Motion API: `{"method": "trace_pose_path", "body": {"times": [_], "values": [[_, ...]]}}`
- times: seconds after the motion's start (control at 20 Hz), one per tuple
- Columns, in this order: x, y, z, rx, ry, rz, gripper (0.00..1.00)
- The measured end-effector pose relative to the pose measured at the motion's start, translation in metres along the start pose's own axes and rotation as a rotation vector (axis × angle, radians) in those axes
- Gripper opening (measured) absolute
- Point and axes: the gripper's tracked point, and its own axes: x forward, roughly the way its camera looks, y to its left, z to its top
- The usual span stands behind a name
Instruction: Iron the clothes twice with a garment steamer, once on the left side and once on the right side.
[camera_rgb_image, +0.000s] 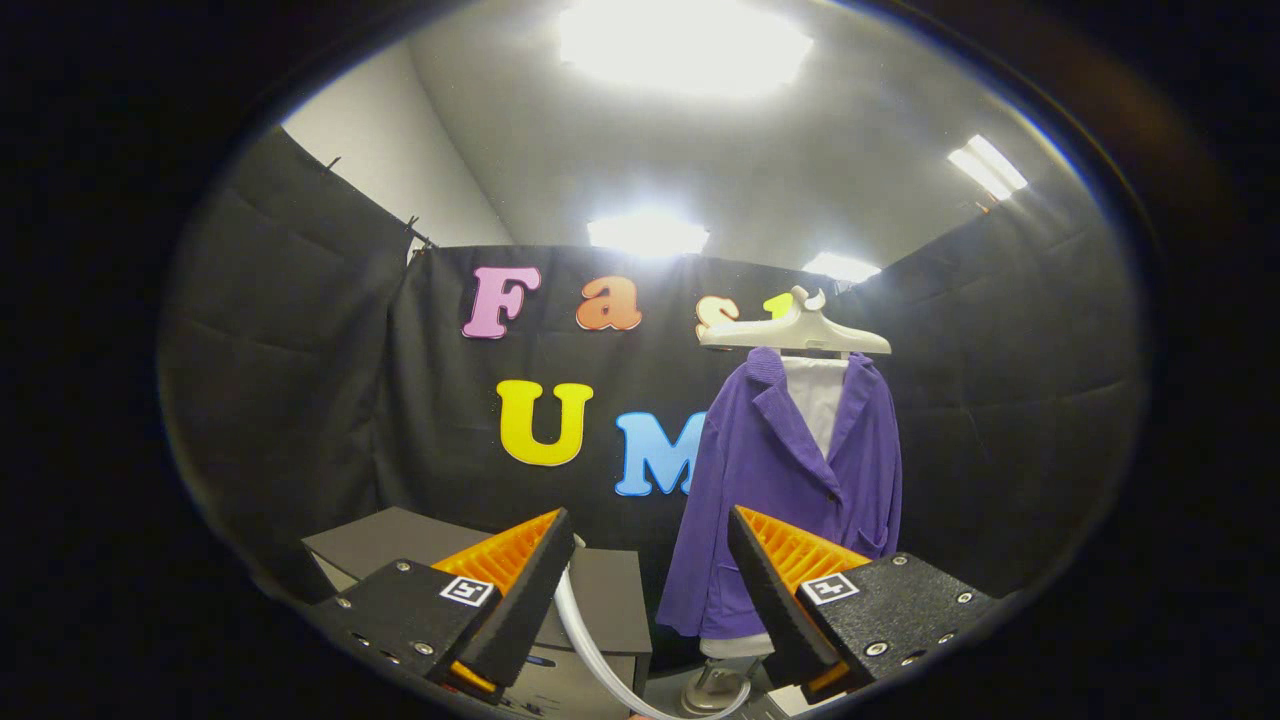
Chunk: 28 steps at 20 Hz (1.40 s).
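Purple jacket (775, 490) over a white shirt (817, 395), cream hanger (795, 332), pale translucent hose (590, 640), grey cabinet (600, 600), black cloth wall (300, 350), grey ceiling (780, 160)

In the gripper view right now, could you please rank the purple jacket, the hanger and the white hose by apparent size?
1. purple jacket
2. hanger
3. white hose, unsure: nearer, partly hidden.
The tongs are open.

place: recording booth | signs: black cloth walls (300, 400), ceiling light panels (680, 45), jacket (780, 500) on stand
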Motion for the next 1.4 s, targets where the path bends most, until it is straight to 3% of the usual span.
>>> {"method": "trace_pose_path", "body": {"times": [0.3, 0.6, 1.0, 1.4], "values": [[0.075, 0.033, 0.017, 0.015, 0.083, -0.004, 0.95], [0.145, 0.053, 0.004, 0.104, 0.190, 0.011, 0.95], [0.235, 0.084, -0.071, 0.144, 0.423, 0.043, 0.95], [0.289, 0.106, -0.148, 0.233, 0.594, 0.093, 0.95]]}}
